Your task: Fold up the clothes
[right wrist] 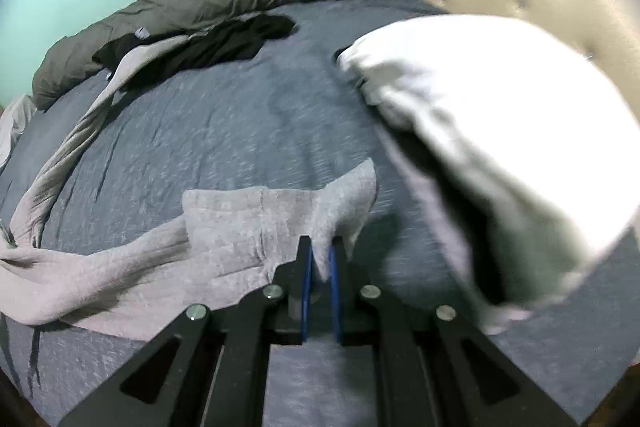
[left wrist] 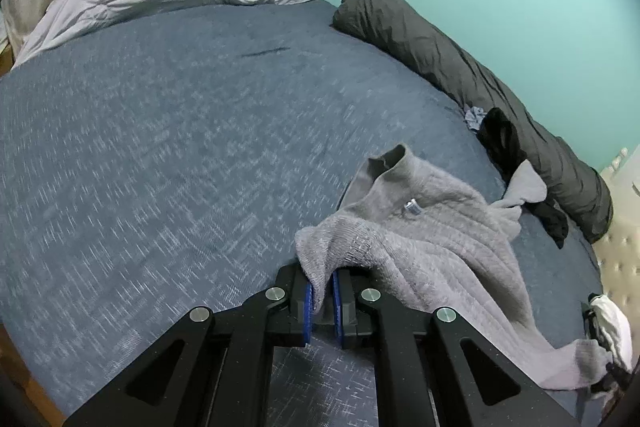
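Left claw (left wrist: 323,293) clenched on a bunched edge of the grey sweater (left wrist: 424,239), lower centre of frame. Right claw (right wrist: 320,267) pinched nearly closed on another edge of the sweater (right wrist: 224,227). Garment sprawls across the blue bed (left wrist: 160,131).

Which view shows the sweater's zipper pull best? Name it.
The left wrist view: the metal zipper pull lies sharp below the collar of the sweater. The right wrist view shows only blurred sweater fabric, no pull.

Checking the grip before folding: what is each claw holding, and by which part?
Both hold the grey sweater: the left claw pinches an edge fold, the right claw another corner of its edge.
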`<move>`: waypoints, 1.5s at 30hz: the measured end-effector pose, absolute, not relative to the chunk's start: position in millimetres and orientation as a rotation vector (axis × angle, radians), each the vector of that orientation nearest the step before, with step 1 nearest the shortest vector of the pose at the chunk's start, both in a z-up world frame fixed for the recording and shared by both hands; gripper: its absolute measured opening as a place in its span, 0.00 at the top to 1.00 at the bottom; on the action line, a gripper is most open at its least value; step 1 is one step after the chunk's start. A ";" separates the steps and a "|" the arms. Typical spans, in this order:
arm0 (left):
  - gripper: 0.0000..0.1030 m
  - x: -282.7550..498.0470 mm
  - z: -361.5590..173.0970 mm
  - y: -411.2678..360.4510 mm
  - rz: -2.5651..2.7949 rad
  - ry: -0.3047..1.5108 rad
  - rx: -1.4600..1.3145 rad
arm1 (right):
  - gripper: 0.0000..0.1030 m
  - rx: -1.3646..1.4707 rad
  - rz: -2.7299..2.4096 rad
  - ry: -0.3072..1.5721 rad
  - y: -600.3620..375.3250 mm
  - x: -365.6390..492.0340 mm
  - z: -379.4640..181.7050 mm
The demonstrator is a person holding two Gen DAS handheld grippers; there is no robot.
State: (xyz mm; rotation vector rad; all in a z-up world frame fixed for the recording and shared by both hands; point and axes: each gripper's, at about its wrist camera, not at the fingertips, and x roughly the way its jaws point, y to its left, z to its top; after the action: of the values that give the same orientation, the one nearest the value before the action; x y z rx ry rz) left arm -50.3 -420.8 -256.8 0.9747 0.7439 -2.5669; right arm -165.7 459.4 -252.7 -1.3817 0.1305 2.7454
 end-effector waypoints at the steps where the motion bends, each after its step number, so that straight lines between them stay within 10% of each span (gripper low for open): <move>1: 0.93 -50.2 -249.9 -421.6 -2.572 0.730 0.976 | 0.93 -1.370 2.744 0.134 465.3 -160.7 -248.8; 22: 0.86 -30.6 -280.8 -486.2 -2.351 0.777 1.199 | 0.91 -1.725 2.624 0.106 469.3 -115.2 -328.0; 29: 0.59 -17.2 -263.9 -479.7 -2.387 0.725 1.157 | 0.58 -1.627 2.677 -0.030 466.3 -105.9 -302.4; 45: 0.56 -17.0 -229.1 -477.1 -2.482 0.591 1.128 | 0.56 -1.443 3.023 -0.012 367.8 -105.9 -234.9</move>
State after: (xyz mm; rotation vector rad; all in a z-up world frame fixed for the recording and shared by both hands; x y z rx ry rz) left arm -17.0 -477.1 -229.1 1.1278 0.5907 -2.4824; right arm -105.9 367.8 -234.9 -1.4433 -0.0119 3.0227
